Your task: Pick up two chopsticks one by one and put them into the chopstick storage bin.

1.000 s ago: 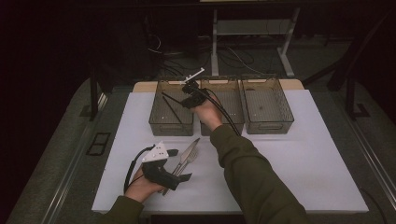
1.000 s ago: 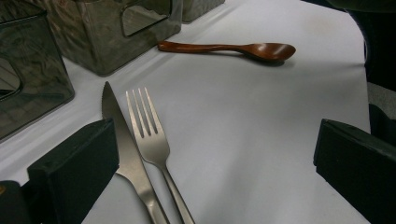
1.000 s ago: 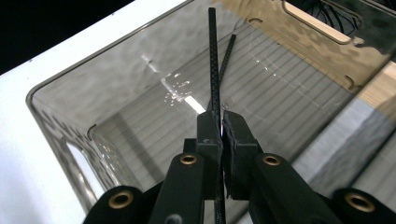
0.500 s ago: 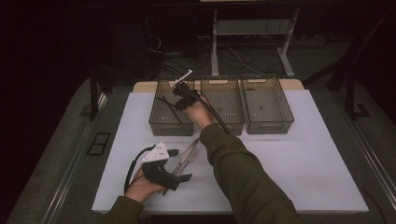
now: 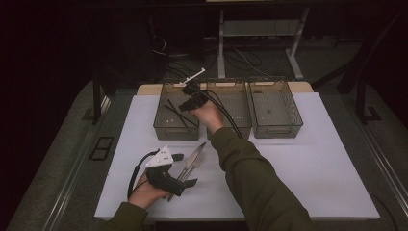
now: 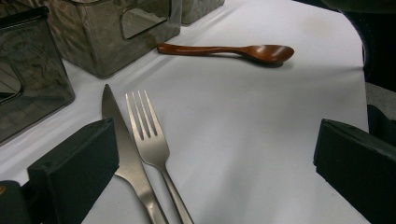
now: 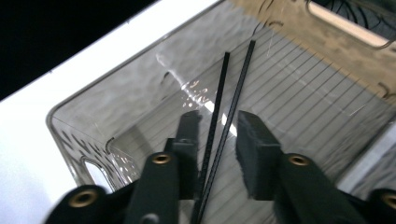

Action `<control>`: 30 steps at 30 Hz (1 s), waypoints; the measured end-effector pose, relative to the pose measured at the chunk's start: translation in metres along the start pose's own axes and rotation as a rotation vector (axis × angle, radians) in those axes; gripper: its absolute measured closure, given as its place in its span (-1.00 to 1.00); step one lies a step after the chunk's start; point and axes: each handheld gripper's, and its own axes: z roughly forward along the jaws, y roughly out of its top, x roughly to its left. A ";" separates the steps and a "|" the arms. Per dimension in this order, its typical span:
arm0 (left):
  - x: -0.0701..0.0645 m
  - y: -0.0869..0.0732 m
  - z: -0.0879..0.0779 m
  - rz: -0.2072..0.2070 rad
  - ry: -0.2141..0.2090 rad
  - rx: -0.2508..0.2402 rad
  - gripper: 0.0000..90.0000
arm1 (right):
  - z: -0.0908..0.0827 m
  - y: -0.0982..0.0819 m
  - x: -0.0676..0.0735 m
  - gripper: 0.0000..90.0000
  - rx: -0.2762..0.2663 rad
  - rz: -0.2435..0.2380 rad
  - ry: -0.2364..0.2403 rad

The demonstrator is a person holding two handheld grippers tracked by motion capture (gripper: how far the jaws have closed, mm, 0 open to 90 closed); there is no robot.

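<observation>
Overhead, a white table (image 5: 308, 159) is seen with three clear bins in a row along its far side. The right gripper (image 7: 218, 128) is held over the left bin (image 5: 161, 126), and its jaws have just been opening: a pair of black chopsticks (image 7: 229, 100) lies between the pads, apparently no longer pressed, slanting down across the ribbed bin floor. The step in hand is judged to be the release of the chopsticks into this bin (sorting cutlery appears to be the work).

Nearer the person, the left gripper (image 6: 210, 154) rests low on the table with its jaws spread wide apart and nothing gripped. A steel knife (image 6: 123, 144) and fork (image 6: 149, 135) lie side by side just ahead of it, close by its left jaw, and a wooden spoon (image 6: 229, 49) lies farther off beside the bins.

Next, the right gripper would need to be lifted clear of the bin without snagging the chopsticks.
</observation>
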 end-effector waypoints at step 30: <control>0.000 -0.001 0.001 0.005 0.010 0.018 -1.00 | -0.062 -0.068 0.007 0.97 0.031 -0.146 0.140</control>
